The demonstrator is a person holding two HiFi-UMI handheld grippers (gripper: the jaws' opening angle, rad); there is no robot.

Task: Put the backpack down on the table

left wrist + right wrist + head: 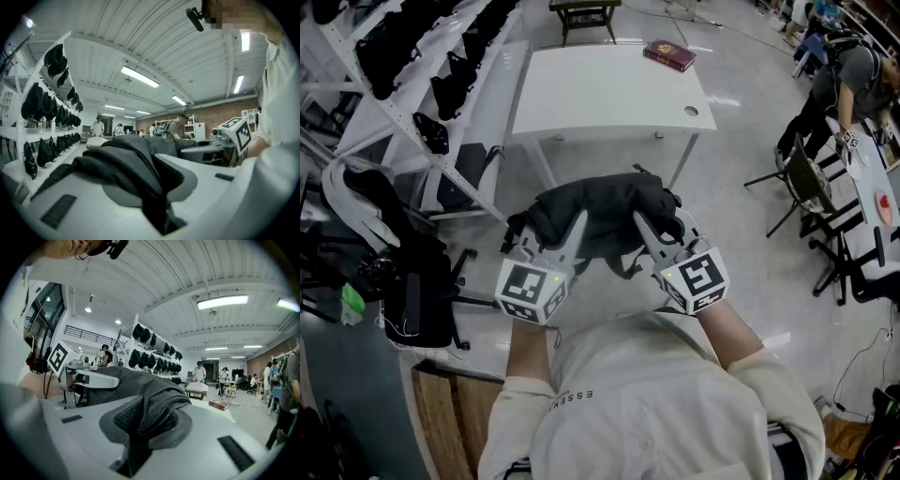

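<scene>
A black backpack (pixel 598 214) hangs in the air between me and the white table (pixel 591 98), held up by both grippers. My left gripper (pixel 574 230) is shut on a fold of the backpack's fabric (pixel 126 164) at its left side. On the right side, the right gripper (pixel 645 228) is shut on another fold with mesh lining (pixel 150 413). Both grippers point nearly level, side by side. The backpack is clear of the table, short of its near edge.
A dark red book (pixel 669 55) lies at the table's far right corner. White racks with black bags (pixel 422 56) stand to the left. A black chair (pixel 422 281) is at the lower left. A person (pixel 853 84) works by folding chairs on the right.
</scene>
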